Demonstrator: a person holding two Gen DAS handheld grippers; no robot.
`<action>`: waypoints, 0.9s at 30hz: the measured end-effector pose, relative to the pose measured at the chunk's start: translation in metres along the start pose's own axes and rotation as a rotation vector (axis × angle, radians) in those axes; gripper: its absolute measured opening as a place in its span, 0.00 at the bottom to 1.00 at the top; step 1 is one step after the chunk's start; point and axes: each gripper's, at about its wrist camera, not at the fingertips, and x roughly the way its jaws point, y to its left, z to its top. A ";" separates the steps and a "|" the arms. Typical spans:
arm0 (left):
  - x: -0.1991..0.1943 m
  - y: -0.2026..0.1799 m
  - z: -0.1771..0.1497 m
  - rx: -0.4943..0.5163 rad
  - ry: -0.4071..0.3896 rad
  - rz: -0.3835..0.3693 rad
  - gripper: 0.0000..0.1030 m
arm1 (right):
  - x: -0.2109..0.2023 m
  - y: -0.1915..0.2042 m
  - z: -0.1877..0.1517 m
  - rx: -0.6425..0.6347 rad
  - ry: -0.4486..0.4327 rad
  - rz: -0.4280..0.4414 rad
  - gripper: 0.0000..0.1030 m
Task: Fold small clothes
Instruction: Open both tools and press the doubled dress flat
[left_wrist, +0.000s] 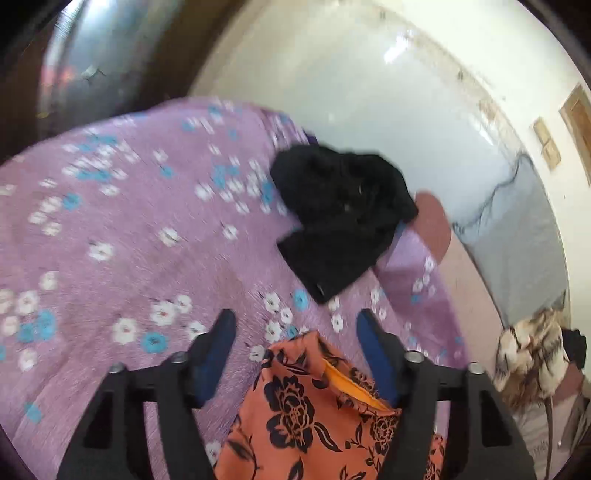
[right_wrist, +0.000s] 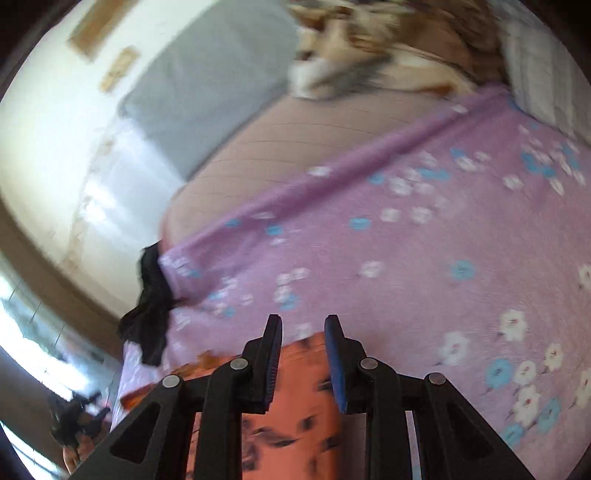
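Orange floral garment (left_wrist: 310, 413) lies on the purple flowered bedspread (left_wrist: 110, 221), left gripper (left_wrist: 297, 354) spread wide over its edge without pinching, likely just letting go, right gripper (right_wrist: 303, 354) jaws narrowly apart above the cloth, grip uncertain; black garment (left_wrist: 340, 214) waits near the bed's edge.
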 end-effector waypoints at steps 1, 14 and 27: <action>-0.013 -0.006 -0.009 0.015 0.003 0.029 0.70 | -0.001 0.018 -0.007 -0.047 0.021 0.021 0.26; 0.020 -0.052 -0.178 0.624 0.440 0.335 0.86 | 0.088 0.122 -0.154 -0.332 0.432 -0.043 0.29; -0.010 -0.010 -0.137 0.596 0.374 0.347 0.89 | 0.189 0.228 -0.165 -0.412 0.674 0.051 0.32</action>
